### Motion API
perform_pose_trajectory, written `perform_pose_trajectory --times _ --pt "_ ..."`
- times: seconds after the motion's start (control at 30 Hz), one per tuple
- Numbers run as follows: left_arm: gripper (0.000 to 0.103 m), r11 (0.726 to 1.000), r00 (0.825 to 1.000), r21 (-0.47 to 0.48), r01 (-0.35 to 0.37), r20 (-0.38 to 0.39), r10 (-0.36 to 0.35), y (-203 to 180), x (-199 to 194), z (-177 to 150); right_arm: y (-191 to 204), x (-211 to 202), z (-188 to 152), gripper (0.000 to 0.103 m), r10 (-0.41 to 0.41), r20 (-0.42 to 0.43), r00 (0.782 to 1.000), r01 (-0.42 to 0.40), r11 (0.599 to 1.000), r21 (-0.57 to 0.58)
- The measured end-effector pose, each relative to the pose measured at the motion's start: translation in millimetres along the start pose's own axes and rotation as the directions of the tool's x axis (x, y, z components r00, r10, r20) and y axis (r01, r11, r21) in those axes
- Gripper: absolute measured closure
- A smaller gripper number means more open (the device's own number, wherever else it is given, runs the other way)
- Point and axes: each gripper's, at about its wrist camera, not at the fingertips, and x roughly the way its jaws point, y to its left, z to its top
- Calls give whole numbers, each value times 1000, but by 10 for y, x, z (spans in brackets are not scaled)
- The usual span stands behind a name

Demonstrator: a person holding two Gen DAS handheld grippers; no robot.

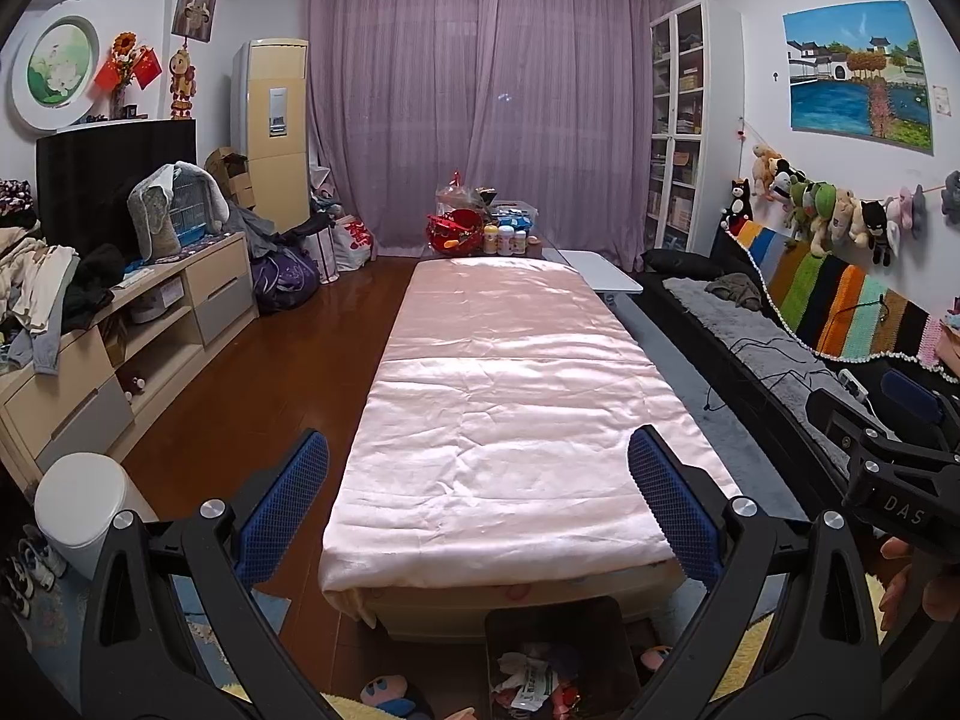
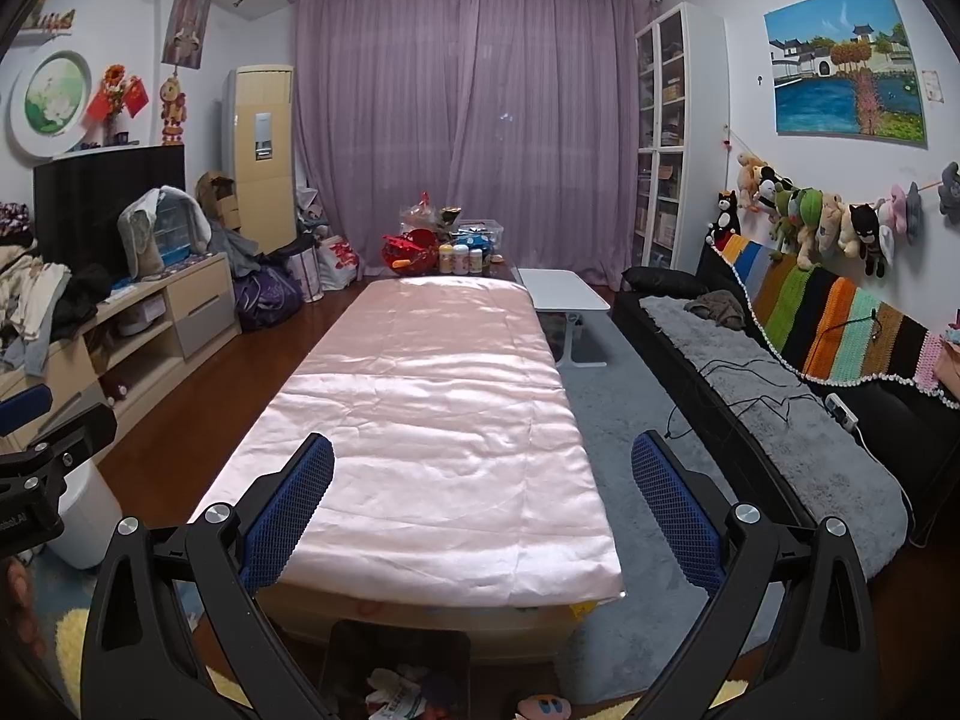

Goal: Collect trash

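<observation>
A dark bin [image 1: 561,657] stands on the floor at the near end of the long table; white wrappers and scraps [image 1: 528,681] lie inside it. The right wrist view shows the same bin [image 2: 396,669] with the trash [image 2: 393,696] low in frame. My left gripper [image 1: 478,501] is open above the table's near end, nothing between its blue pads [image 1: 282,504]. My right gripper [image 2: 482,504] is open too and holds nothing. The right gripper's body [image 1: 888,468] shows at the left view's right edge, held by a hand [image 1: 912,576].
A pink satin cloth [image 1: 504,396] covers the long table; bottles and a red basket [image 1: 480,234] crowd its far end. A white lidded bin [image 1: 81,510] stands left. A black sofa with a grey throw [image 2: 774,414] runs along the right, with a white side table [image 2: 567,291] beyond.
</observation>
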Motion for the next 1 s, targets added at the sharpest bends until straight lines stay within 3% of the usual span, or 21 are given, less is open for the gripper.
perform_pose_trajectory --times 1.0 --pt "8 1000 1000 2 -9 1 9 52 30 -39 9 10 -1 3 3 -1 1000 -3 1000 1"
